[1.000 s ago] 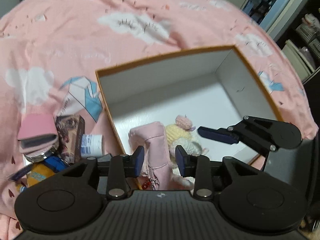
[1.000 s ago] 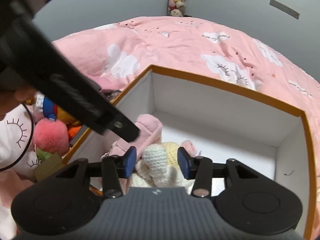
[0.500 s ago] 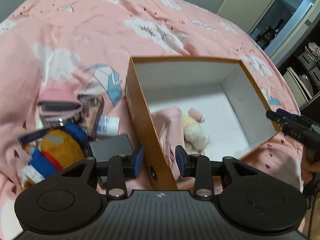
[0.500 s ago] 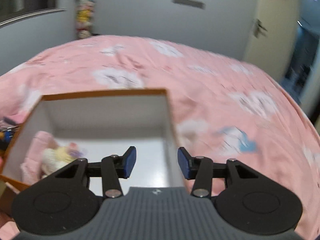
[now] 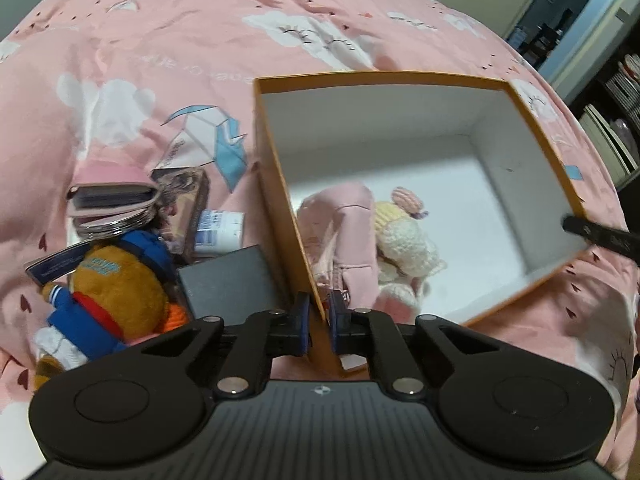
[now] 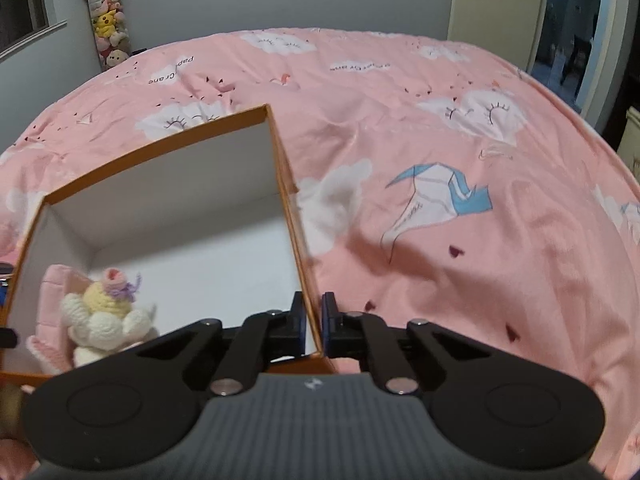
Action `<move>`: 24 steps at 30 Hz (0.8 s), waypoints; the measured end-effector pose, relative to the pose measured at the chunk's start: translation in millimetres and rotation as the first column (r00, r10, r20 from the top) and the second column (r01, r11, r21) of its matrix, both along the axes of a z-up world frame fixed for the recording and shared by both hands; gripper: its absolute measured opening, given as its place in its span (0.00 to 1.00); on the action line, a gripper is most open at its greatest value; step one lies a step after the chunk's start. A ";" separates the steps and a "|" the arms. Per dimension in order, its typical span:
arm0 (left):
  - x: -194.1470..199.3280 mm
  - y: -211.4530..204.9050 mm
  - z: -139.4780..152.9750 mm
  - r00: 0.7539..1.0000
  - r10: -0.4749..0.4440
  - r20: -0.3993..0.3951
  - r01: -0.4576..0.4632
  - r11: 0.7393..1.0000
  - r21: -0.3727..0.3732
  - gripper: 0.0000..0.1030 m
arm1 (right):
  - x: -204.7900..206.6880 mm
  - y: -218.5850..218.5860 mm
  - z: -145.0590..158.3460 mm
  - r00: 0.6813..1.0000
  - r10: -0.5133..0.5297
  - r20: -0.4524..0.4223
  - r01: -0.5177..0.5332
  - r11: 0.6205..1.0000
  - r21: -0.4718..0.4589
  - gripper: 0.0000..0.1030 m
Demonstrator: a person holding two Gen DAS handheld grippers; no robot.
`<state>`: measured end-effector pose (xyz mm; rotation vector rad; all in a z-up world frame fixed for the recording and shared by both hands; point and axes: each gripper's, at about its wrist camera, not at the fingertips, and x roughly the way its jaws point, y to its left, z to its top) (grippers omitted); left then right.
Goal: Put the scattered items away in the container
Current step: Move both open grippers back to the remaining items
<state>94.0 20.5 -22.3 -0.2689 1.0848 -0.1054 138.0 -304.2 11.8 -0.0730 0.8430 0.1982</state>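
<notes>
An orange box (image 5: pixel 276 184) with a white inside lies on the pink bed. It holds a pink pouch (image 5: pixel 348 232) and a cream crochet doll (image 5: pixel 404 240). My left gripper (image 5: pixel 319 320) is shut on the box's left wall near its front corner. My right gripper (image 6: pixel 313 322) is shut on the box's right wall (image 6: pixel 292 216). The doll (image 6: pixel 108 312) and pouch (image 6: pixel 52 300) also show in the right wrist view. Left of the box lie a brown plush toy (image 5: pixel 116 288), a dark box (image 5: pixel 228 280), a white tube (image 5: pixel 220 232), a pink wallet (image 5: pixel 108 192) and a printed packet (image 5: pixel 188 200).
The pink quilt (image 6: pixel 440 160) with cloud and paper-crane prints covers the bed. A hanging stack of plush toys (image 6: pixel 108 28) is on the far wall. A door (image 6: pixel 492 4) and an open doorway are at the right.
Both grippers left the box's inside, moved to its opposite walls and closed on them. The pouch and the doll stay inside the box.
</notes>
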 end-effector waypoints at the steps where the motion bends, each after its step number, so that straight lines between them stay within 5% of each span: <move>1: 0.6 4.0 0.1 1.000 0.006 -0.004 -0.006 1.000 -0.004 0.08 | -5.4 2.7 2.4 1.000 0.001 -0.003 -0.001 1.000 -0.009 0.08; 7: 7.3 20.5 -1.5 1.000 0.027 -0.015 -0.028 0.998 -0.054 0.08 | -29.4 9.4 5.2 1.000 0.005 -0.022 -0.006 1.000 -0.024 0.09; 14: 0.9 8.9 3.5 1.000 -0.010 0.019 0.010 1.000 0.005 0.09 | -28.6 1.9 -4.9 0.999 -0.022 -0.029 0.021 1.000 -0.016 0.08; 21: -25.0 23.1 36.3 0.997 -0.001 0.078 -0.006 0.996 0.090 0.18 | -55.9 11.4 24.0 0.990 -0.011 0.139 0.021 0.997 -0.071 0.14; 24: -39.9 37.9 47.0 0.997 0.024 0.068 -0.032 0.993 0.114 0.18 | -71.3 25.1 40.1 0.978 0.032 0.206 -0.020 0.998 -0.059 0.25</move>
